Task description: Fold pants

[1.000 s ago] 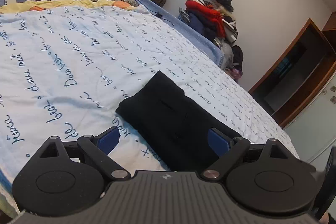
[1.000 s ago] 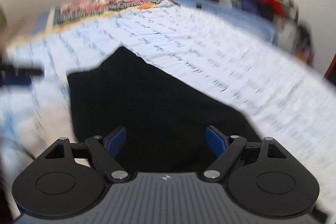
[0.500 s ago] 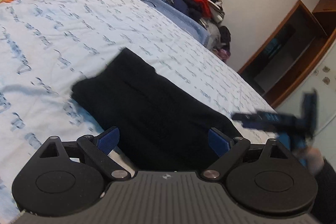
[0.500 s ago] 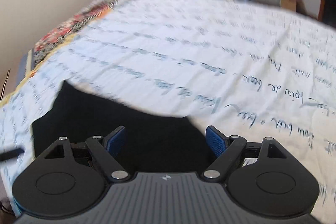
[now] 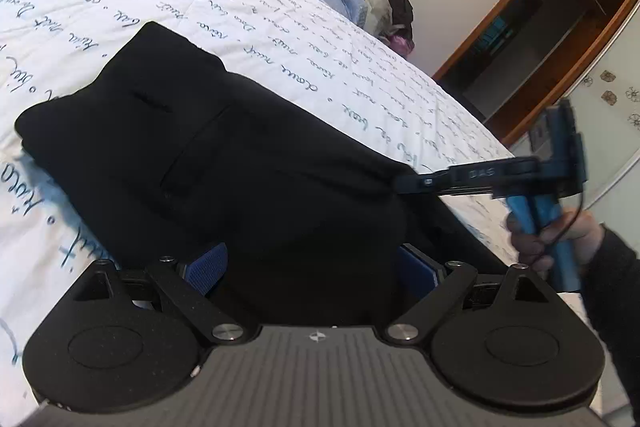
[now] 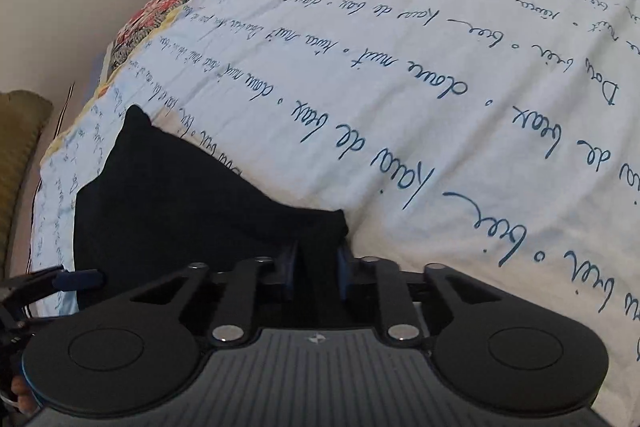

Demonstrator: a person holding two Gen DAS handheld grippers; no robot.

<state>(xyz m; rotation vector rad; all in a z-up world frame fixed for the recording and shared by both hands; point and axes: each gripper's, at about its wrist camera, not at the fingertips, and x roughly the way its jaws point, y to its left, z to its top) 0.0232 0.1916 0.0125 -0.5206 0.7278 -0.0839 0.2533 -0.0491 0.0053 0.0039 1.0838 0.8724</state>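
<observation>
The right gripper [image 6: 316, 269] had just been closed on the near right corner of the folded black cloth pants [image 5: 224, 163], presumably for another fold. The left gripper [image 5: 310, 267] was held wide astride the near edge, ungripped. Beyond, the script-printed white bedsheet [image 5: 280, 27] was spread.

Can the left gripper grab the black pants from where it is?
Probably yes. The left gripper is open with the black pants lying between its fingers, nothing blocking. The right gripper already pinches another corner.
</observation>
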